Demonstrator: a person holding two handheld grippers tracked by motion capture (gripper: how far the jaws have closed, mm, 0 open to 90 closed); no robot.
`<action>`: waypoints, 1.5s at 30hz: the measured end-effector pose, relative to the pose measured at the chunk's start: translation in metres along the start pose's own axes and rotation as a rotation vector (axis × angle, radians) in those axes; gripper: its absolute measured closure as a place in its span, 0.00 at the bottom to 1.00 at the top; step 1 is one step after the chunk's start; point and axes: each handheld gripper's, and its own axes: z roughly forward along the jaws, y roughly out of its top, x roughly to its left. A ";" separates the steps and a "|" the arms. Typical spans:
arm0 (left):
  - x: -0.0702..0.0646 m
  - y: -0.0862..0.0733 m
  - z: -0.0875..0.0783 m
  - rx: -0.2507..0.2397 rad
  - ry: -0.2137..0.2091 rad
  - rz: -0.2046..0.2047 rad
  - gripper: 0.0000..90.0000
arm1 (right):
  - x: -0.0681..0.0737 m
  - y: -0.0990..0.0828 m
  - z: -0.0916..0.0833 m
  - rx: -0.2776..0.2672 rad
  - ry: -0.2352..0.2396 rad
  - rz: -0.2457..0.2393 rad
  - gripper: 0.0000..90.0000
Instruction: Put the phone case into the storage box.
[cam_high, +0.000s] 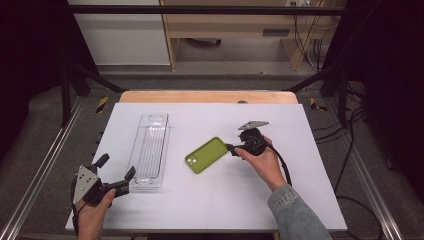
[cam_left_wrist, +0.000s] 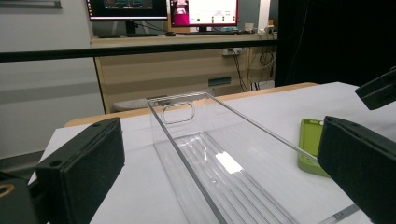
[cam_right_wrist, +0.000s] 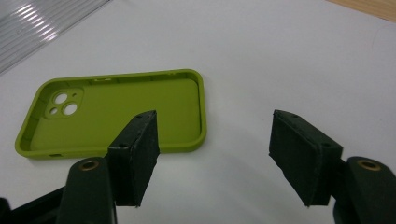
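The green phone case (cam_high: 206, 154) lies flat on the white table (cam_high: 210, 210), near the middle, with its open side up and the camera holes toward the person. The right gripper (cam_high: 231, 148) is low over the table, just beside the far short end of the case. In the right gripper view the two black jaws stand apart, with only bare table in the gap; one jaw is in front of the case's corner (cam_right_wrist: 112, 109) and the pads do not press on it. The clear plastic tray (cam_high: 151, 150) stands to the left of the case, long and narrow, with nothing inside. The left gripper (cam_high: 118, 175) rests near the front left edge of the table, just beside the near end of the tray. Its jaws are wide, and in the left gripper view the tray (cam_left_wrist: 219, 158) runs away between them, not gripped
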 end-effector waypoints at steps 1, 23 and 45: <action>0.000 0.000 0.000 0.000 0.000 0.000 0.00 | 0.001 0.000 0.001 -0.001 0.000 -0.001 0.38; 0.000 0.000 0.000 -0.003 -0.002 0.000 0.00 | 0.007 -0.001 0.020 0.000 0.017 0.021 0.54; 0.000 0.000 0.000 -0.004 -0.002 -0.001 0.00 | 0.001 -0.001 0.037 0.016 0.004 0.062 0.69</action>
